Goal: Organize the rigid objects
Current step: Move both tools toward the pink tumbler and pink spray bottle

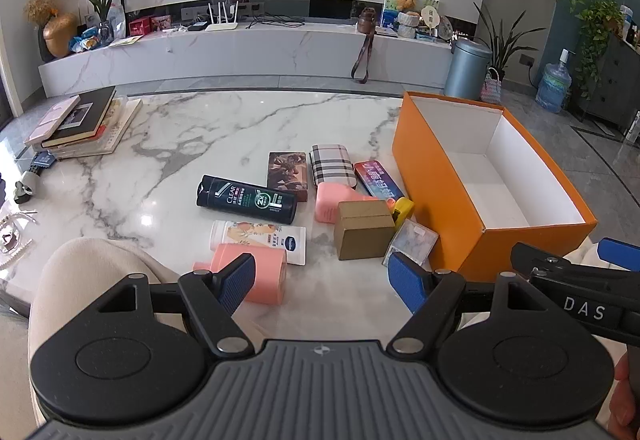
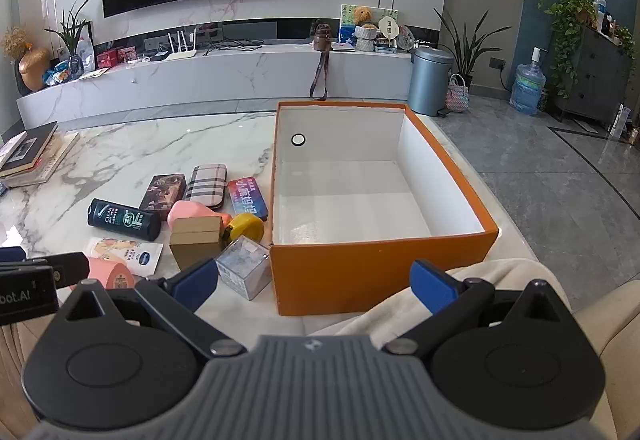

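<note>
My left gripper [image 1: 322,282] cuts off the near pink roll [image 1: 256,272], and my right gripper [image 2: 316,286] covers part of the orange box's [image 2: 376,272] front wall. Both sets of jaws stand wide apart, holding nothing. A brown carton [image 1: 362,228] hides most of the yellow item [image 1: 404,210] and the far pink piece [image 1: 332,202]. The box sits open on the marble table [image 1: 224,128], its long axis running away from me, the clutter just to its left. The dark shampoo bottle [image 1: 246,199] lies flat, cap to the left, lengthwise across my view. The white tube [image 1: 260,238] lies parallel to it.
</note>
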A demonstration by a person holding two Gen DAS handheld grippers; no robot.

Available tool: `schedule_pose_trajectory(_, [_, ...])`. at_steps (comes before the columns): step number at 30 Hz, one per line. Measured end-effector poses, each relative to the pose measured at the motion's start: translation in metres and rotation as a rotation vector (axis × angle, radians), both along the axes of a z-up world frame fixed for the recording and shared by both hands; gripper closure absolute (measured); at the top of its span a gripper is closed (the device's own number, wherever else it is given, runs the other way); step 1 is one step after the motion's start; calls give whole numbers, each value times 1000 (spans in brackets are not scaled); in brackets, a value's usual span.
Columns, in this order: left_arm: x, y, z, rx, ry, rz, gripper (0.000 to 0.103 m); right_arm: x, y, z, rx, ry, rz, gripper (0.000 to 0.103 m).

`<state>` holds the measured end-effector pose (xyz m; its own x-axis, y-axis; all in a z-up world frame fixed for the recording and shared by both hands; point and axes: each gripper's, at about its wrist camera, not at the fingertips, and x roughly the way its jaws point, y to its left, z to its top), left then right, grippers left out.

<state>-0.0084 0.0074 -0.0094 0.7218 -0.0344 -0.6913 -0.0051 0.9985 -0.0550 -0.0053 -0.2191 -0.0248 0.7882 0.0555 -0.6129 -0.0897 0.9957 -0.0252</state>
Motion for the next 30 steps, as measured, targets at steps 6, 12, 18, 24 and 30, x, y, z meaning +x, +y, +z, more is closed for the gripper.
schedule_pose_trajectory(6, [0, 3, 1, -10, 7, 0, 14, 0, 0, -2, 4, 2, 7, 1])
schedule_pose_trajectory(12, [1, 6, -1, -27, 24, -12, 14, -1, 2, -3, 22, 4, 26, 1])
schedule_pose_trajectory(18, [6, 16, -9, -104, 71, -32, 24, -1, 10, -7, 38, -2, 88, 3])
schedule_pose_trajectory(24, [20, 33, -19, -169, 130, -16, 42, 10, 27, -12, 64, 27, 219, 23])
schedule_pose_trajectory(30, [41, 58, -33, -205, 220, 55, 57, 31, 53, -24, 66, 100, 347, 44])
